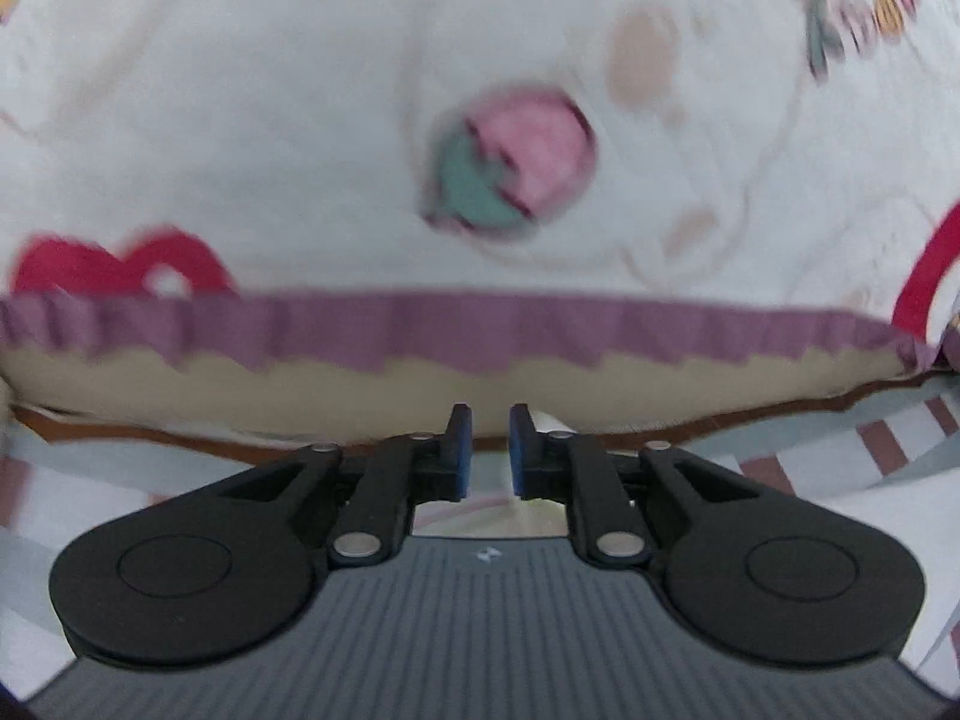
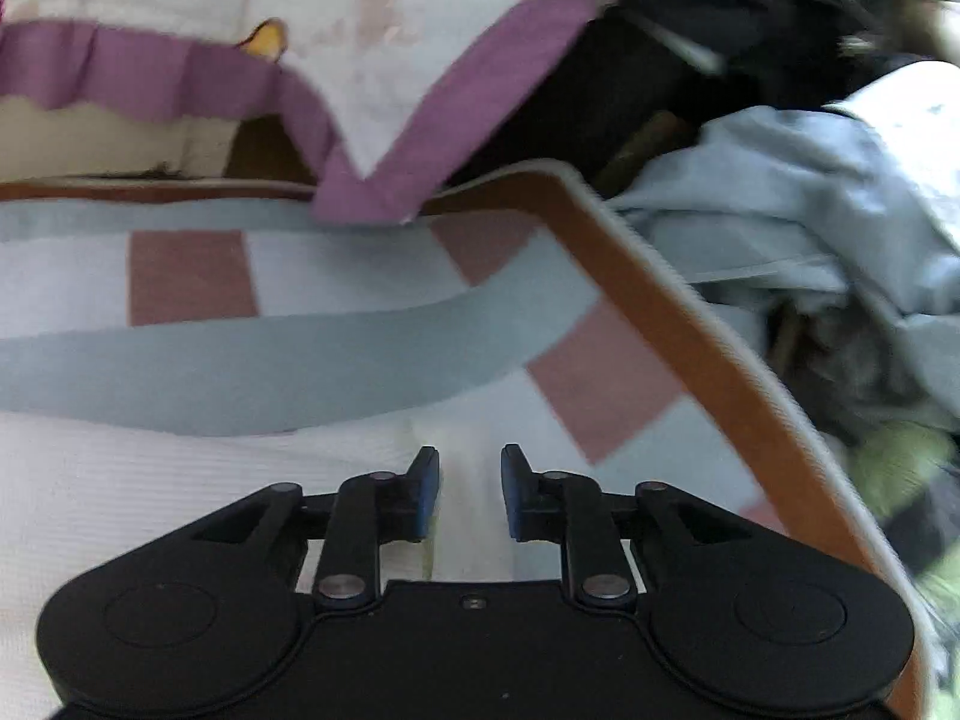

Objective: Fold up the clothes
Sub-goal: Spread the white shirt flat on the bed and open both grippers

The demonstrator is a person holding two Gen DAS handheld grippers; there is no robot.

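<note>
The left gripper [image 1: 490, 450] sits at six o'clock in the left wrist view, its jaws parted by a narrow gap with nothing between the blue pads [image 1: 461, 456]. Just past the tips, a small white scrap of fabric [image 1: 549, 422] shows at about one o'clock from the gap; whether it touches the right-hand pad cannot be told. Filling the upper half, from nine through twelve to three o'clock, lies a white printed quilt [image 1: 300, 120] with a pink and teal motif [image 1: 510, 162] near the centre and a purple ruffled border [image 1: 480, 330] running across the middle. Below the border is a beige band [image 1: 300, 384], then a brown edge of the blanket.

In the right wrist view the right gripper [image 2: 470, 492] is at six o'clock, jaws also narrowly apart and gripping nothing. They hover over a white ribbed garment [image 2: 150, 492] that spreads from eight o'clock to the centre, lying on a checked blanket [image 2: 360, 360] of grey-blue, white and dusty pink with a brown trim [image 2: 690, 324]. A crease of the white cloth runs between the pads, but they do not press on it. At eleven o'clock the quilt's purple-edged corner [image 2: 384, 180] droops onto the blanket. At two to three o'clock, beyond the trim, sits a heap of pale blue clothes [image 2: 810, 192], with dark items above and something yellow-green [image 2: 900, 468] at four o'clock.
</note>
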